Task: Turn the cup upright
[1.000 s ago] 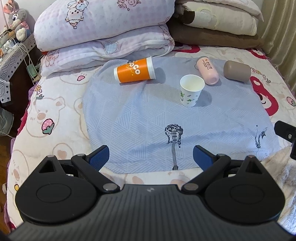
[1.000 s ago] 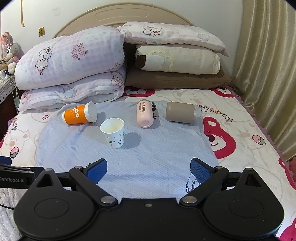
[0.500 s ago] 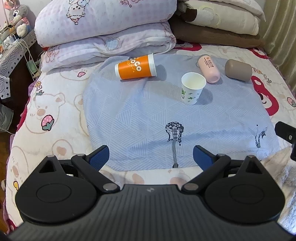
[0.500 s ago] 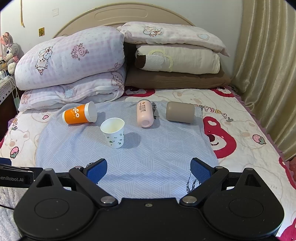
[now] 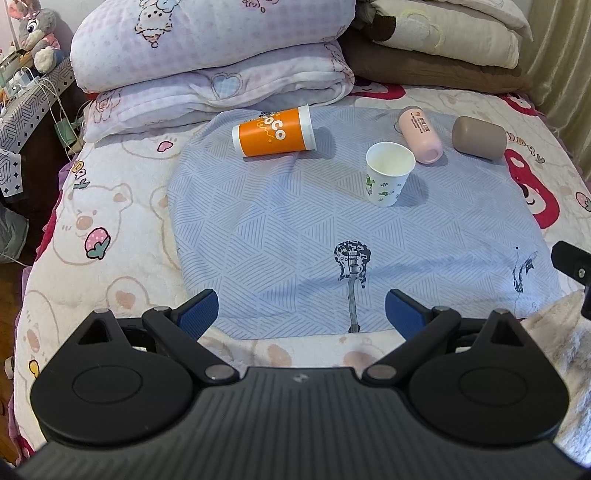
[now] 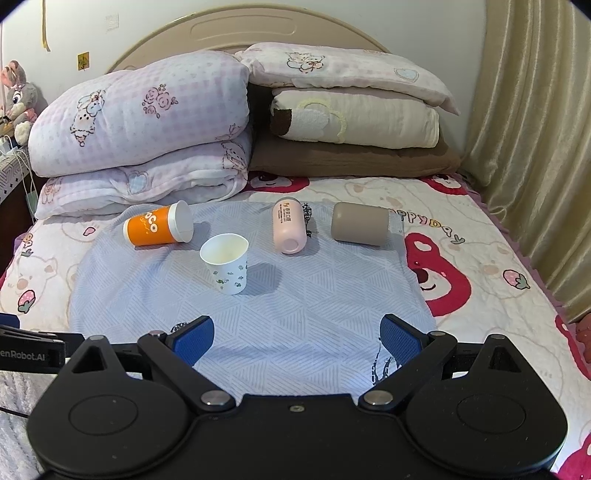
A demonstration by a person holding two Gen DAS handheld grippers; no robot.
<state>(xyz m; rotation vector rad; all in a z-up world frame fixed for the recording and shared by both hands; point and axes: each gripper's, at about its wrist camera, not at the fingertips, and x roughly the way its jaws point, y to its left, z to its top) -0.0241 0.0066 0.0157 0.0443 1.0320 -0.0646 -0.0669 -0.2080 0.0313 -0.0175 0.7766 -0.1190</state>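
Observation:
An orange paper cup (image 5: 274, 132) lies on its side at the far left of a blue cloth (image 5: 295, 236); it also shows in the right wrist view (image 6: 159, 229). A white paper cup (image 5: 388, 173) (image 6: 226, 263) stands upright mid-cloth. A pink bottle (image 5: 421, 134) (image 6: 289, 230) and a taupe cup (image 5: 478, 137) (image 6: 359, 223) lie on their sides at the far right. My left gripper (image 5: 301, 314) is open and empty over the cloth's near edge. My right gripper (image 6: 297, 338) is open and empty, well short of the cups.
Stacked pillows and folded quilts (image 6: 147, 122) line the headboard behind the cups. A curtain (image 6: 535, 147) hangs on the right. A nightstand with cables and a plush toy (image 5: 33, 33) stands left of the bed. The cartoon bedsheet (image 5: 103, 229) surrounds the cloth.
The left wrist view has drawn back and tilted slightly, so the cups appear a bit farther up. The right gripper has barely moved. No object has shifted.

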